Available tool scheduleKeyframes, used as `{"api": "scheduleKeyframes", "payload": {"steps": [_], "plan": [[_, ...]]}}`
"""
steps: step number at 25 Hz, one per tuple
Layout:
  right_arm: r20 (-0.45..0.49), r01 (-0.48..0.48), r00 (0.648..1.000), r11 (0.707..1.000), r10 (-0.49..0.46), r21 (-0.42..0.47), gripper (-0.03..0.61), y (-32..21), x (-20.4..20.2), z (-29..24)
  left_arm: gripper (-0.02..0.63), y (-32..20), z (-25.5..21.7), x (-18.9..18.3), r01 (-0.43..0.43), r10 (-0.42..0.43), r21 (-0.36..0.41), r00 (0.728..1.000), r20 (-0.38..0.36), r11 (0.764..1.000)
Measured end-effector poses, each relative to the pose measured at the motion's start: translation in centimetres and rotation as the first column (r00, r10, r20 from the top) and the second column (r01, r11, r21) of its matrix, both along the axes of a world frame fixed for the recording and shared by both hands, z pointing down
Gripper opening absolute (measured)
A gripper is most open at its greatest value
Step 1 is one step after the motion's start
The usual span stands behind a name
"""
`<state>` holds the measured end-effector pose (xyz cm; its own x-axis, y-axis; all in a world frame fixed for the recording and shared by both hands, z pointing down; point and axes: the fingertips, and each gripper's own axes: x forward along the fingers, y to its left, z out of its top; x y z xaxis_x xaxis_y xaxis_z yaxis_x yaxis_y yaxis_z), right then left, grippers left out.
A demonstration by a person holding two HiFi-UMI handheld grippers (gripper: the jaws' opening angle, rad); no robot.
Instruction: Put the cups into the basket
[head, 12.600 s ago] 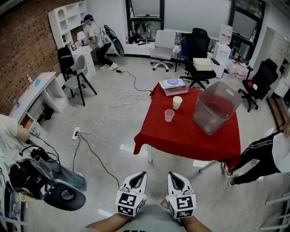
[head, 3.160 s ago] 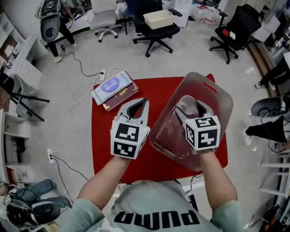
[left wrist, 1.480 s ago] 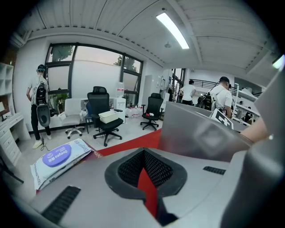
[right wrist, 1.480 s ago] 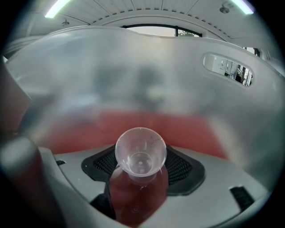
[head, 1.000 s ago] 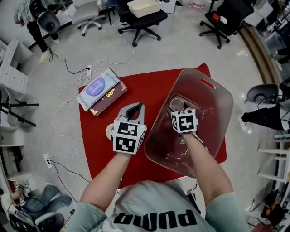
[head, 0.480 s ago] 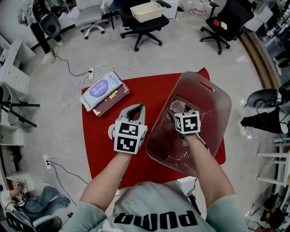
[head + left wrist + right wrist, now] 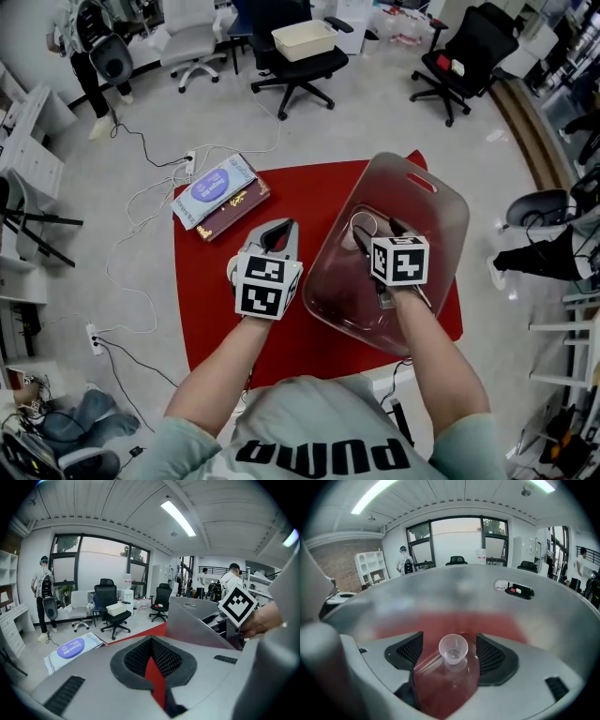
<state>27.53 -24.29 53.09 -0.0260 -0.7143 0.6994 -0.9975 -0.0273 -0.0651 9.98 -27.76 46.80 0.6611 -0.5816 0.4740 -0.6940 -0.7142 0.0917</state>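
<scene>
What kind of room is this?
Probably an office or lab workroom. Rolling office chairs stand around on the floor, big windows fill one wall, and white shelves stand along the side.

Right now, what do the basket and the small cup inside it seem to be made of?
The basket looks like smooth translucent plastic: the red cloth shows through its walls. The cup is probably thin clear plastic: red shows through it too.
</scene>
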Motion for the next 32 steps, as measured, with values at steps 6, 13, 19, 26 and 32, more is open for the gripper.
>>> {"api": "scheduleKeyframes", "payload": {"steps": [6,13,19,26,32], "plan": [[-0.019,0.029,0.999,0.997,-0.028,0.069,0.347,1.5,-2.2,-4.4,0.005,1.8,-0.9,-0.9,0.006,-0.006,0.015,1.0,-0.011,1.0],[-0.008,0.079,0.997,0.985,-0.079,0.153,0.302,3.5,-6.7,-9.2,0.006,3.8,-2.7,-2.6,0.023,-0.022,0.036,0.999,-0.044,0.999],[-0.007,0.093,0.996,0.973,-0.093,0.211,0.086,5.6,-9.8,-11.5,0.006,5.9,-3.6,-5.1,0.052,-0.049,0.04,0.997,-0.064,0.998],[-0.031,0.151,0.989,0.947,-0.148,0.282,0.031,7.4,-13.6,-14.5,0.006,8.1,-5.1,-8.7,0.098,-0.093,0.06,0.992,-0.08,0.993],[-0.021,0.253,0.965,0.908,-0.261,0.335,0.028,8.5,-19.6,-16.2,0.005,9.6,-5.7,-13.1,0.162,-0.155,0.072,0.984,-0.09,0.984]]}}
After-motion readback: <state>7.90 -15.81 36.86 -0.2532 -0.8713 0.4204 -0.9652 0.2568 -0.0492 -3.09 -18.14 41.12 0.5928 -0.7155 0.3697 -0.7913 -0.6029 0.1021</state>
